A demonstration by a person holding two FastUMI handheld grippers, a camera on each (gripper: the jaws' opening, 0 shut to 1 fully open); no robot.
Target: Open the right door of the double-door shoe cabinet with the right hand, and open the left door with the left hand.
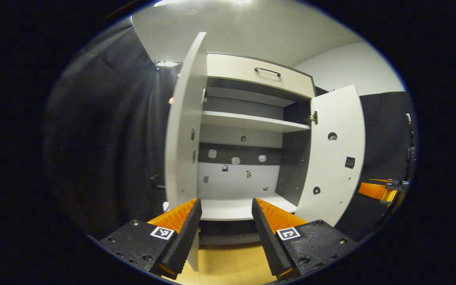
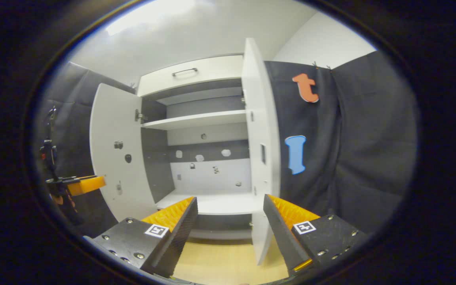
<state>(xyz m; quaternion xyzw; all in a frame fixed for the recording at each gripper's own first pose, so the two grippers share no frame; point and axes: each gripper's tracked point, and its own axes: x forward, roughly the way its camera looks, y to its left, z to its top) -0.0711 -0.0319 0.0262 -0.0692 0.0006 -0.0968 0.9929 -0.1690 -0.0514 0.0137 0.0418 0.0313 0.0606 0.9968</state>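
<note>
Both doors are seen swung open. Left door [image 1: 184,130] stands edge-on, upright, just above-left of left gripper [image 1: 226,217]; right door [image 2: 261,134] likewise sits above right gripper [image 2: 230,215]. Both grippers are held wide apart, nothing gripped.

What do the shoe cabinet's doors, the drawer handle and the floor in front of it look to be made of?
Doors: the left door and right door look like white laminated board, matte, with flat thin edges and drilled holes on the inner faces. Drawer handle: dark thin bar, probably metal, though too small to be sure. Floor: pale wood-look surface, likely laminate or vinyl.
</note>
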